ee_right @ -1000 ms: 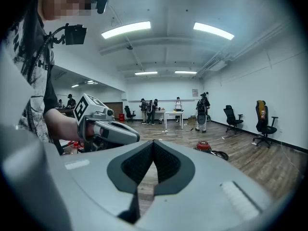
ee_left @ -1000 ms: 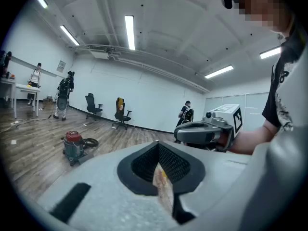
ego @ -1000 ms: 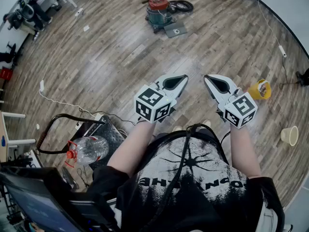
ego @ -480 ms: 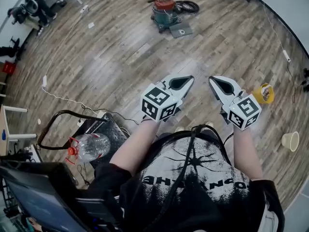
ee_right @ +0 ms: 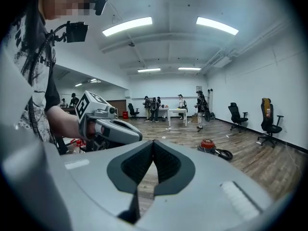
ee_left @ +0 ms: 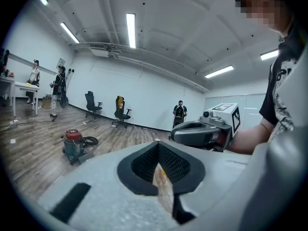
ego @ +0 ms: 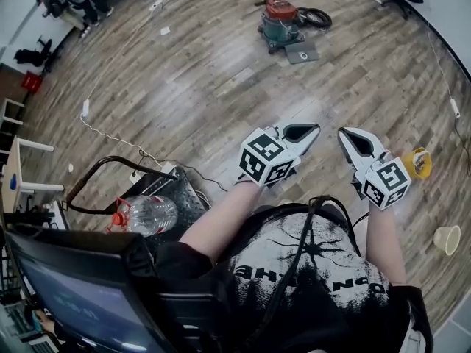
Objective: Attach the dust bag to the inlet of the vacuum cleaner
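**Q:** What did the head view show?

**A:** You held the left gripper and the right gripper side by side in front of your chest, both clenched and empty. The vacuum cleaner stood on the wooden floor, well ahead of you and toward its far edge. It lay roughly between the lines the two tips pointed along. A flat grey piece with a round hole, probably the dust bag, lay just beside the vacuum cleaner on your side of it. Your left gripper looked slightly nearer to both. The floor between seemed to hold no obstacle. A yellow object and a pale cup sat off to your right. A cart with a water bottle stood close on your left.

**Q:** And the left gripper view?

**A:** Its jaws met with nothing between them. The vacuum cleaner and its coiled hose showed far off, left of the tips.

**Q:** And the right gripper view?

**A:** Its jaws were likewise closed on nothing. The vacuum cleaner sat distant, right of the tips. People and a table stood beyond it.
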Motion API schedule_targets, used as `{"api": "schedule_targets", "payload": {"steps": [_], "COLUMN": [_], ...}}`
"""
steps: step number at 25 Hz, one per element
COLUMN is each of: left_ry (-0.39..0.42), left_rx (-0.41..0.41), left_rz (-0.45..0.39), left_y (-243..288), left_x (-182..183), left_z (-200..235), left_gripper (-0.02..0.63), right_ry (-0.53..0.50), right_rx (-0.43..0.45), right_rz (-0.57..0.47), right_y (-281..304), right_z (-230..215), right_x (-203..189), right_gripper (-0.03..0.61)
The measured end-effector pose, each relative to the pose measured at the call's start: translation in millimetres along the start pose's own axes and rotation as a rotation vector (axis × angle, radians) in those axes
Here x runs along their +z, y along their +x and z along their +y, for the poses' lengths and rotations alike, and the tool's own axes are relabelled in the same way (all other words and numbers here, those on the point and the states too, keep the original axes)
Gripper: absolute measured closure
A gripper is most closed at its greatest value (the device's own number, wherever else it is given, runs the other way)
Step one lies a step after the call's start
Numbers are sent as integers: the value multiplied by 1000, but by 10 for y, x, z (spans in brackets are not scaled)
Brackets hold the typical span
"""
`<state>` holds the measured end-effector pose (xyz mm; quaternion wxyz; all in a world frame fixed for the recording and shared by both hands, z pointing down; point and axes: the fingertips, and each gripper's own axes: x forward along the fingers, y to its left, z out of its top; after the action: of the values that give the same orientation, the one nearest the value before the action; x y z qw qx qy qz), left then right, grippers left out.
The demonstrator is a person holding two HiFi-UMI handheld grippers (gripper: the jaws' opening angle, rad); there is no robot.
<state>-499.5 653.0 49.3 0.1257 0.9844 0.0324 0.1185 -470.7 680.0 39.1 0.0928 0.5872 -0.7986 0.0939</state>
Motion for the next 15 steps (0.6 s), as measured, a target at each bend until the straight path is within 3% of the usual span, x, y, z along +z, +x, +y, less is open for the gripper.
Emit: {"api": "schedule_targets", "payload": {"steps": [8, 15], "left_ry": [-10, -33], "left_rx": [3, 10], "left_rz": [19, 49], "left_y": [110, 448], "left_x": [-34, -35], "left_z": [182, 375], "left_gripper": [613, 613], "right_ry": [5, 26], "right_rx": [23, 39], "right_rz": [-2, -2], "right_y": [130, 212], "right_z": [-127, -526], "right_x": [4, -49], "right_gripper": [574, 574]}}
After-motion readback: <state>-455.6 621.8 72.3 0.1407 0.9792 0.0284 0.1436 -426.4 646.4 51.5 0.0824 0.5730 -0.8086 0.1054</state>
